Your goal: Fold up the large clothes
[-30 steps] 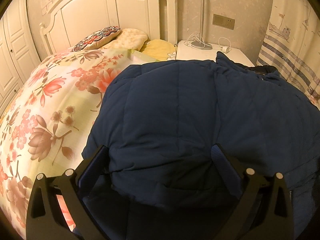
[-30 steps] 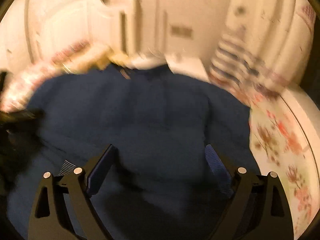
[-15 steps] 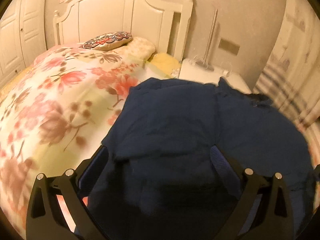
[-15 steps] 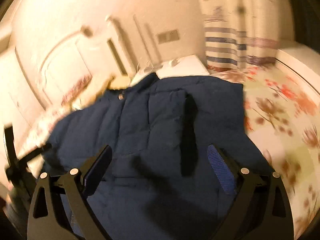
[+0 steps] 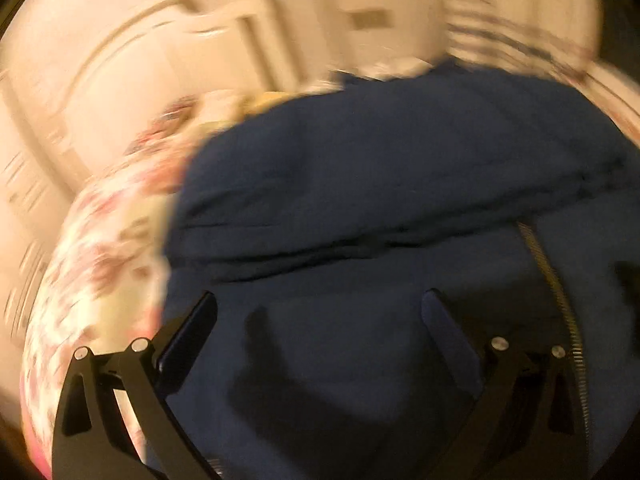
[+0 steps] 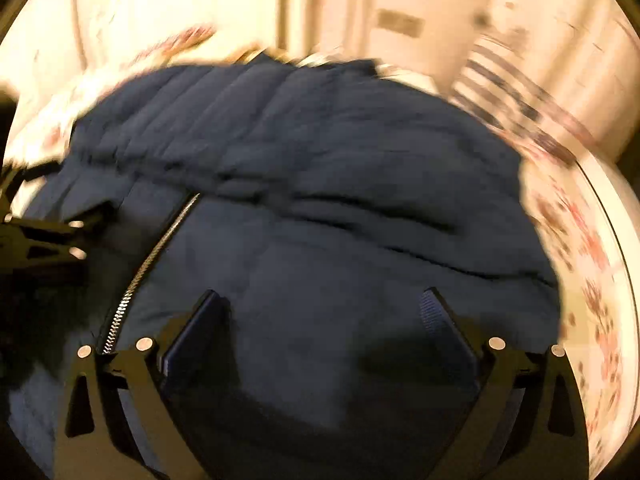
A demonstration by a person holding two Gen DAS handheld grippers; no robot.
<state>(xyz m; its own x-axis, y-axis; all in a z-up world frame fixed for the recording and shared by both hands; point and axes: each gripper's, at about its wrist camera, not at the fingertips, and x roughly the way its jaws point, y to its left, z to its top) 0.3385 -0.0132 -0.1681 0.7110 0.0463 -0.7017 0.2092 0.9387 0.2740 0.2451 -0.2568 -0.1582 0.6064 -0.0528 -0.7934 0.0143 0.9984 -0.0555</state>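
Note:
A dark blue padded jacket (image 5: 380, 184) lies on the floral bed and fills both views; it also shows in the right wrist view (image 6: 320, 152). A fold runs across its middle, and a silver zipper (image 5: 556, 288) runs down the near half, also seen in the right wrist view (image 6: 136, 276). My left gripper (image 5: 320, 316) is open and empty just above the jacket's near left part. My right gripper (image 6: 324, 312) is open and empty above its near right part. The left gripper (image 6: 44, 236) shows at the left edge of the right wrist view. Both views are blurred.
A floral bedspread (image 5: 100, 260) lies left of the jacket and also right of it (image 6: 592, 280). A white headboard (image 5: 160, 40) and pillows stand at the far end. A striped curtain (image 6: 520, 92) hangs at the far right.
Both grippers swung and dropped closer to the jacket. The jacket now shows a fold across its middle and its zipper side, where before its smooth back was up.

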